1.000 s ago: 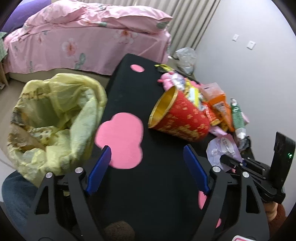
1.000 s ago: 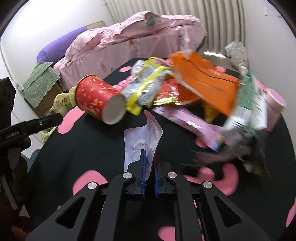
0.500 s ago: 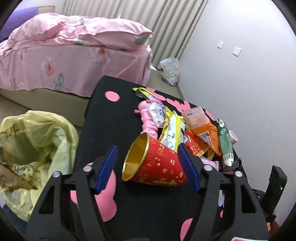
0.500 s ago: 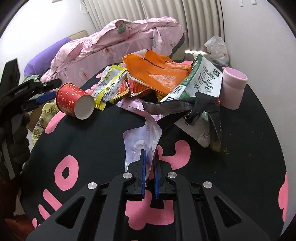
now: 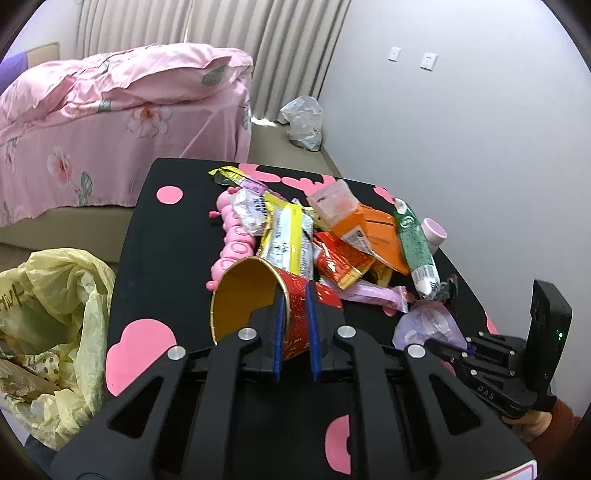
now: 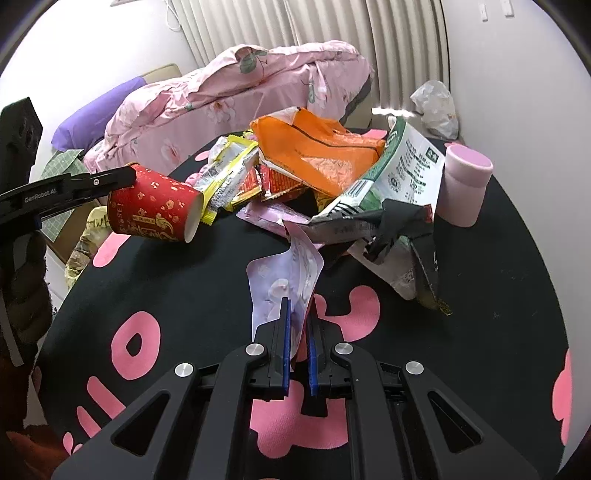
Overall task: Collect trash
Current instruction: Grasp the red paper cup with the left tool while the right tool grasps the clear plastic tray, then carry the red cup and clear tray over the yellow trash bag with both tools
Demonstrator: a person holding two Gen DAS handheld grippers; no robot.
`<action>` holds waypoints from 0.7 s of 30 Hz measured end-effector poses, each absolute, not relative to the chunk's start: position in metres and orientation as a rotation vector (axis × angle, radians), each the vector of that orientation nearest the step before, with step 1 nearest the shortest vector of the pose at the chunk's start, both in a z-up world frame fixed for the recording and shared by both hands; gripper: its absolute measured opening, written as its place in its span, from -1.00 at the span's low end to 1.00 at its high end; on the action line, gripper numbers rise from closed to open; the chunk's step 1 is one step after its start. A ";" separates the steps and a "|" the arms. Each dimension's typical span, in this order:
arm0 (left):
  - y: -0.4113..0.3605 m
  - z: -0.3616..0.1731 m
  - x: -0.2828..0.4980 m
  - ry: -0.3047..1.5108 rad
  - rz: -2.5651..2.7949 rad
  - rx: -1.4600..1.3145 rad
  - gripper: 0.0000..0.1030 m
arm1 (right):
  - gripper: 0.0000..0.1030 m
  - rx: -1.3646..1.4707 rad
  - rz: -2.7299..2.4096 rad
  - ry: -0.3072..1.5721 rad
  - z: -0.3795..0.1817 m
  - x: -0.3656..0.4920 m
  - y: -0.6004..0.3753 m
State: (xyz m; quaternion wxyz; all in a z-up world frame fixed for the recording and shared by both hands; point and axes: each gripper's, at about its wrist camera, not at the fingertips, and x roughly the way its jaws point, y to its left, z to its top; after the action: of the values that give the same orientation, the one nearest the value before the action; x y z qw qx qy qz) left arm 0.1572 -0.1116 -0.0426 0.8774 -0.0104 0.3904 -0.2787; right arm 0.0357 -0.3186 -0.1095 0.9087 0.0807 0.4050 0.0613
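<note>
Nearest the right wrist camera, the right gripper (image 6: 297, 325) is clamped on the lower edge of a pale lilac wrapper (image 6: 284, 280), whose free end curls up off the black tablecloth (image 6: 184, 288) with its pink shapes. In the left wrist view the left gripper (image 5: 294, 314) has its jaws closing on the wall of a red paper cup (image 5: 295, 317), one blue pad inside the gold-lined mouth and one outside on the red print; the pads touch the wall on both sides, and from the right wrist view the cup (image 6: 155, 208) hangs tilted on its side, clear of the cloth. Just beyond the cup lies the trash pile: a yellow wrapper (image 5: 284, 240), a pink caterpillar-shaped toy (image 5: 236, 247), a small red packet (image 5: 340, 262), an orange bag (image 6: 317, 155) and a green and white pouch (image 6: 402, 166), all overlapping, with a crumpled dark strip (image 6: 399, 221) in front of the pouch. A pink cylinder cup (image 6: 463, 184) stands upright at the pile's right edge. Left of the table, below its edge, a yellow trash bag (image 5: 62, 332) gapes open. Further back are a bed under a pink floral quilt (image 5: 122, 110), a clear plastic bag (image 5: 303, 122) on the floor by the wall, and pleated curtains (image 5: 229, 33)
</note>
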 end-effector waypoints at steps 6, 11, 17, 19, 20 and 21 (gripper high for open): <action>-0.119 -0.033 0.142 0.799 -0.622 -0.010 -0.92 | -0.84 0.143 0.112 0.806 -0.099 0.029 -0.320; -0.127 -0.022 0.126 0.749 -0.646 0.033 -0.92 | -0.85 0.129 0.084 0.768 -0.083 0.025 -0.326; -0.115 -0.007 0.118 0.690 -0.641 0.041 -0.93 | -0.88 0.090 0.097 0.731 -0.060 0.031 -0.317; -0.103 -0.004 0.119 0.683 -0.627 0.016 -0.93 | -0.88 0.082 0.109 0.726 -0.054 0.032 -0.313; -0.096 -0.003 0.120 0.683 -0.621 0.003 -0.93 | -0.88 0.076 0.110 0.725 -0.052 0.032 -0.310; -0.089 -0.003 0.120 0.684 -0.614 -0.014 -0.93 | -0.88 0.070 0.110 0.724 -0.051 0.032 -0.308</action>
State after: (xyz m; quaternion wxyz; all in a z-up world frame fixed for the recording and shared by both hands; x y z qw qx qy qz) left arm 0.1204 -0.0890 -0.0028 0.8963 -0.0065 0.3299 -0.2963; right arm 0.0323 -0.3081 -0.0506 0.9332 0.0342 0.3537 0.0538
